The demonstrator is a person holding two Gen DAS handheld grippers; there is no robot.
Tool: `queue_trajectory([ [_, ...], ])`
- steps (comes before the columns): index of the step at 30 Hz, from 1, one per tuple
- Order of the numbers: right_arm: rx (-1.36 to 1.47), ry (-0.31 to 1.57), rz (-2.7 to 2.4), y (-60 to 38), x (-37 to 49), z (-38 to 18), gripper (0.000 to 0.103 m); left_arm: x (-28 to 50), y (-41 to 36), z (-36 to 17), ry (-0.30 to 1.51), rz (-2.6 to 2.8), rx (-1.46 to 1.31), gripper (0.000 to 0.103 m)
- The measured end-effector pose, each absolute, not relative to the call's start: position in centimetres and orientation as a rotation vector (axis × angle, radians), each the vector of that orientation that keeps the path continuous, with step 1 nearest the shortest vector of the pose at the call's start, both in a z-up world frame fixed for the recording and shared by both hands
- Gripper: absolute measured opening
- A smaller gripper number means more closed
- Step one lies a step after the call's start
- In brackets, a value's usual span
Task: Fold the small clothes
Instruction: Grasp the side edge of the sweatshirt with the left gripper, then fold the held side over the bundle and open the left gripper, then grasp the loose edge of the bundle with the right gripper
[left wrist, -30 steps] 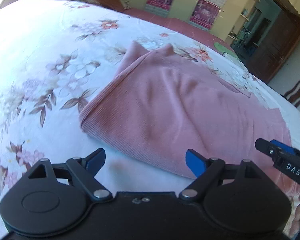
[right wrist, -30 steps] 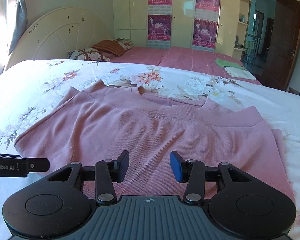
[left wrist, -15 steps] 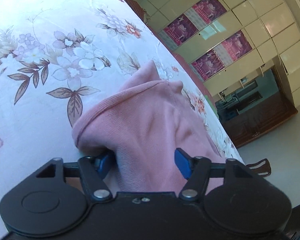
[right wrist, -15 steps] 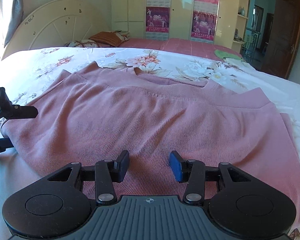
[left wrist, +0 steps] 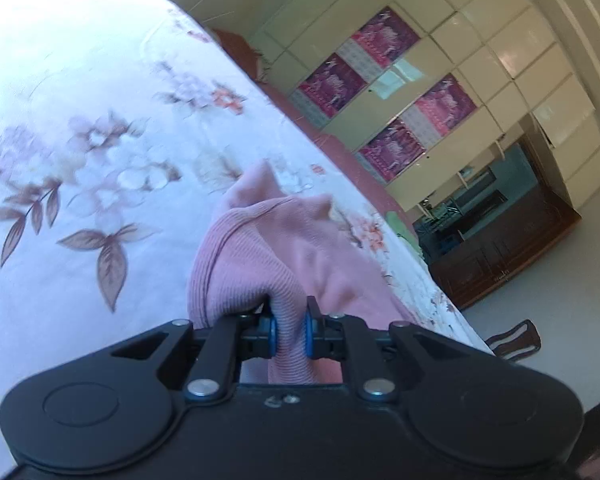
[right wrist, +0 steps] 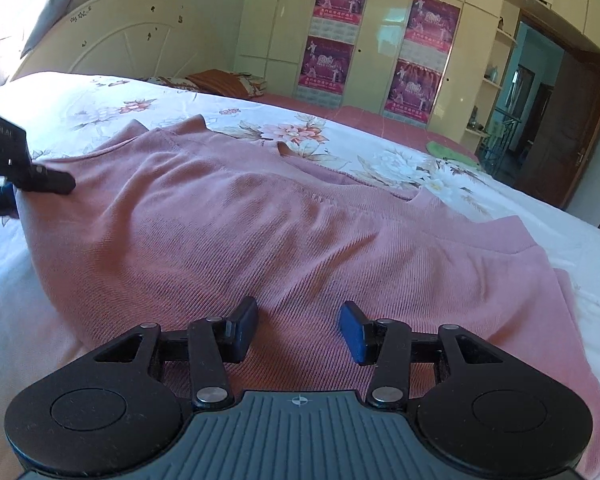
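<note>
With the left gripper point(left wrist: 288, 334) fingers clenched on a bunched corner of the pink ribbed knit top point(right wrist: 284, 224) spread ahead on the floral bedsheet point(right wrist: 500, 200), the fold looks just begun; right gripper point(right wrist: 299, 330) fingers, released over the hem, likely must pinch next.

Bright window light, glare on the bedsheet point(left wrist: 80, 92), perhaps motion-blurred.

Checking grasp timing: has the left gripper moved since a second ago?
Yes. The left gripper has advanced onto the pink shirt lying on the floral bedsheet, and its jaws, open before, now pinch the shirt's edge.
</note>
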State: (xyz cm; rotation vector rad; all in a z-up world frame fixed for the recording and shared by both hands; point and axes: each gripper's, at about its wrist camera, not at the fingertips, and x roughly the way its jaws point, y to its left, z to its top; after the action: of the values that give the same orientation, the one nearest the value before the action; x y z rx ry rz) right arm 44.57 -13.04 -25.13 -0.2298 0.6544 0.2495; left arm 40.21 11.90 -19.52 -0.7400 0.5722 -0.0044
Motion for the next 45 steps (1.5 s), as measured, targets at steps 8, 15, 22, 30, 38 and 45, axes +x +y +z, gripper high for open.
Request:
queue_trajectory([
  [8,-0.001,0.639,0.205,-17.0,44.9,-22.6,0.046,41.8,4.2,-13.0,0.439,-0.268,-0.45,0.011],
  [15,0.138,0.632,0.047,-25.8,43.9,-20.7,0.046,43.2,-7.8,-13.3,0.478,-0.562,-0.255,0.011],
  [22,0.278,0.661,-0.122,-34.7,40.7,-20.7,0.046,42.4,-17.4,-19.8,0.677,-0.725,-0.037,0.014],
  [30,0.473,0.664,-0.03,-37.3,38.8,-18.9,0.046,38.3,-16.7,-19.2,0.648,-0.776,0.046,0.053],
  [38,0.609,0.742,0.093,-36.2,40.8,-19.2,0.046,40.5,-9.4,-16.7,0.631,-0.543,-0.083,0.058],
  [45,0.76,0.781,0.12,-37.5,43.3,-20.7,0.047,43.8,-6.7,-17.5,0.689,-0.426,-0.108,0.058],
])
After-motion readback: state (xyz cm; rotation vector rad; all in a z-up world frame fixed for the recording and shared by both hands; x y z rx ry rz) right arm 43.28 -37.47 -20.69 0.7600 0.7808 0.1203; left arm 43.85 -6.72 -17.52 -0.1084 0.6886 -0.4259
